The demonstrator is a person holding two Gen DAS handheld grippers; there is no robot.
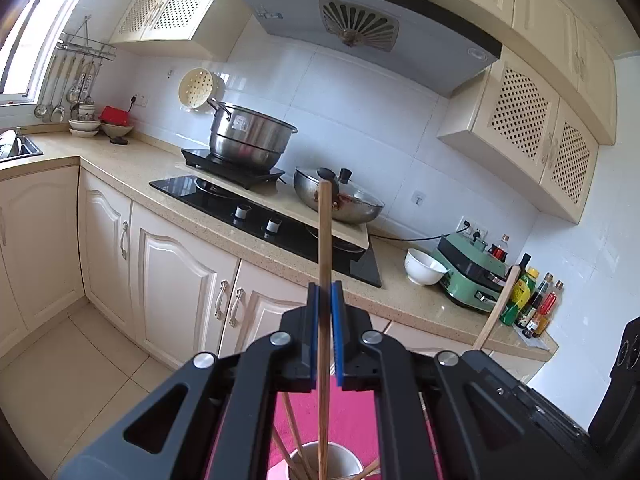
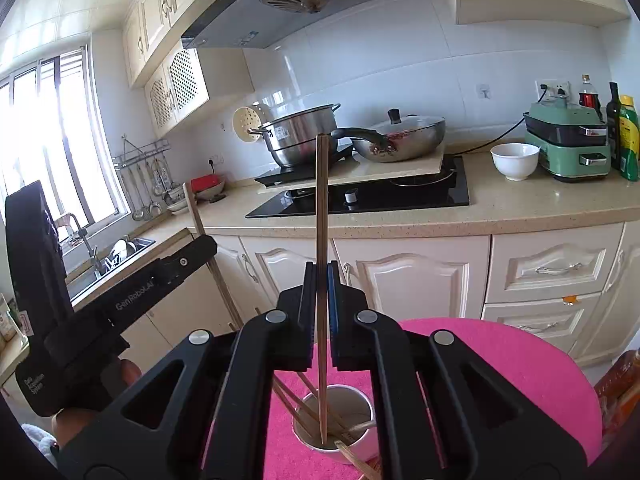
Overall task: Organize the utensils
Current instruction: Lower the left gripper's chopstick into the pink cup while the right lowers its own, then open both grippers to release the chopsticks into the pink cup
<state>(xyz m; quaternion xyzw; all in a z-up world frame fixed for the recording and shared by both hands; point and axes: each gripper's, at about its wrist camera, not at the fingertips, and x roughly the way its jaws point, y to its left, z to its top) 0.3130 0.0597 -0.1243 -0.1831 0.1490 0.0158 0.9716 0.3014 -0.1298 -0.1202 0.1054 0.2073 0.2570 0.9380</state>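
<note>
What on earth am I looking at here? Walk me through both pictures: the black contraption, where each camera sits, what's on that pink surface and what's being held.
No robot here: a person holds a black hand tool in each hand, each with two jaws and a wide-angle camera looking along them. One picture is from the left gripper, the other from the right gripper; the right view also shows the left tool, off to its left side.

Each gripper is shut on one wooden chopstick: the left chopstick and the right chopstick, both nearly upright. Below them a white cup stands on a pink cloth, with more chopsticks already leaning in it. The right chopstick's lower end is inside the cup.

Behind is a kitchen counter with a steel pot, a lidded wok and a white bowl.
</note>
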